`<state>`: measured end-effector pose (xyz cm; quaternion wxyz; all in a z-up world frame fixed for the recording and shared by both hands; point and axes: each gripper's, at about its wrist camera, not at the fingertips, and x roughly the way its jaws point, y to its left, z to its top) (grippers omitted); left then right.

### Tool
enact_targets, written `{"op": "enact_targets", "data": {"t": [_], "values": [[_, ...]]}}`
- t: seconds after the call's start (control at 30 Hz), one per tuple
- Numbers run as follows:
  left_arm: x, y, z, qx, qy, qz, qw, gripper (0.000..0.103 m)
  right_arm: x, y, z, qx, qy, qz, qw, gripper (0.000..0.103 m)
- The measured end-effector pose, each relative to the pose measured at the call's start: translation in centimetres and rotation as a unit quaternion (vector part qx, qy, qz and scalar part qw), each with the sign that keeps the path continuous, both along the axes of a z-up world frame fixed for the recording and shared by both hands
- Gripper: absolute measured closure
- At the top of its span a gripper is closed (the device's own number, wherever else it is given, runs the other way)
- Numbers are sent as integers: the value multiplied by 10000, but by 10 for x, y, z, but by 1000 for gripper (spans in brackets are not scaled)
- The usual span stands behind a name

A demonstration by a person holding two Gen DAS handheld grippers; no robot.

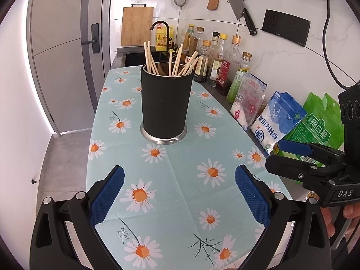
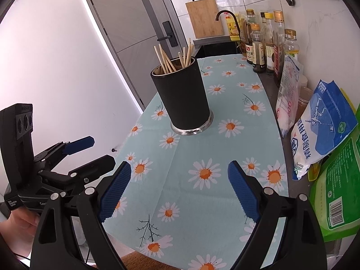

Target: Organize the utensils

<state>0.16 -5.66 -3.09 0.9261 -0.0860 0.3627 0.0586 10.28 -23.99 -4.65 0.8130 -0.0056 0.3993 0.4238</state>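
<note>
A black cylindrical utensil holder (image 1: 166, 103) with a steel base stands upright on the daisy tablecloth (image 1: 180, 180); it also shows in the right wrist view (image 2: 183, 99). Several wooden chopsticks (image 1: 173, 60) stand in it, also seen from the right (image 2: 173, 58). My left gripper (image 1: 180, 193) is open and empty, low over the cloth in front of the holder. My right gripper (image 2: 180, 191) is open and empty beside it. Each gripper shows in the other's view: the right one (image 1: 292, 155) at the right, the left one (image 2: 90, 153) at the left.
Oil and sauce bottles (image 1: 220, 65) line the wall at the right. Bags of salt (image 1: 279, 121) and sugar (image 1: 319, 123) stand along the right counter edge. A sink with a black tap (image 1: 160, 25) lies behind. The table drops off at the left toward a grey door (image 1: 67, 45).
</note>
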Motion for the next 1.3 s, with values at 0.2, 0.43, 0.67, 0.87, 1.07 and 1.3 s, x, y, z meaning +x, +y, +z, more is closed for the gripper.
{"op": "enact_targets", "data": {"t": [0.2,0.43,0.67,0.87,1.07,1.3], "values": [[0,2,-3,-67,48,-30,10000,7,2,0,-2,-43,24,-3,10000,16],[1,1,-6,-92,103,-95,9999,7,2,-1,-5,-65,52,-22,10000,16],[2,0,-7,-89,130,-109,9998,7,3,-3,-6,-76,70,-42,9999,16],[2,0,-9,-148,195,-60,9997,7,3,-4,-9,-84,126,-69,9999,16],[-1,1,-9,-167,181,-81,9997,7,3,-6,-9,-87,125,-111,9998,16],[-7,3,-11,-177,215,-71,9996,7,0,-2,-9,-94,136,-89,9998,16]]}}
